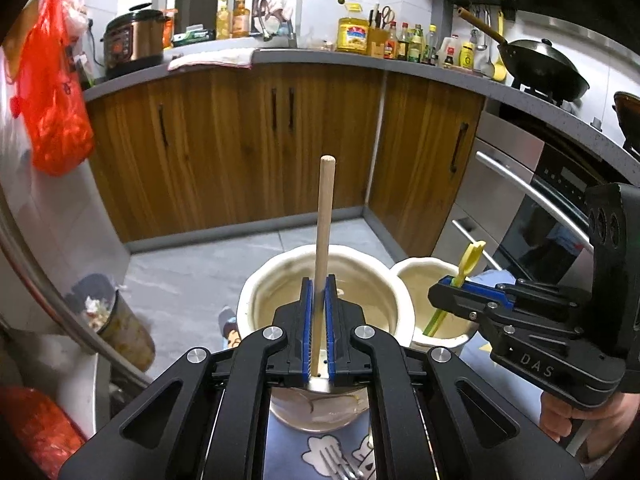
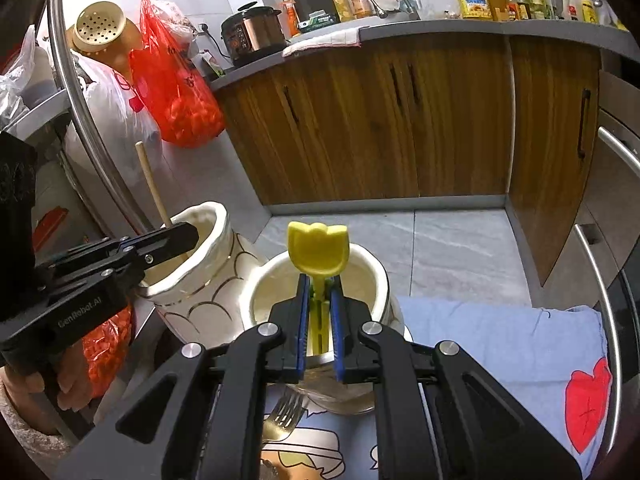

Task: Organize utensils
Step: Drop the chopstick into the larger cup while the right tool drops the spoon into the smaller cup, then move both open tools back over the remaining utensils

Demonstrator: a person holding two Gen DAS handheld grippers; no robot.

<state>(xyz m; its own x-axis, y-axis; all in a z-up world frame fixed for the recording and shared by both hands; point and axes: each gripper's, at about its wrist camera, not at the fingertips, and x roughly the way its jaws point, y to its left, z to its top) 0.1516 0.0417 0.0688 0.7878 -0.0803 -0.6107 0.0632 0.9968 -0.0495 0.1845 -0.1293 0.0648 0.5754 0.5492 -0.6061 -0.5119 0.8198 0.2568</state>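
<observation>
Utensils go into holders: the left gripper (image 1: 319, 320) is clamped on a wooden stick (image 1: 325, 216) upright over the big jar (image 1: 256, 288), the right gripper (image 2: 320, 320) pinches a yellow tool (image 2: 319, 246) above the small jar (image 2: 372, 276), likely ready for dropping.

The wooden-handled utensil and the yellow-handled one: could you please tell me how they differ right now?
The wooden-handled utensil has a plain round stick; the yellow-handled utensil ends in a tulip shape. The first is clamped by the left gripper over the larger holder, the second by the right gripper over the smaller holder. Both stand handle-up.
</observation>
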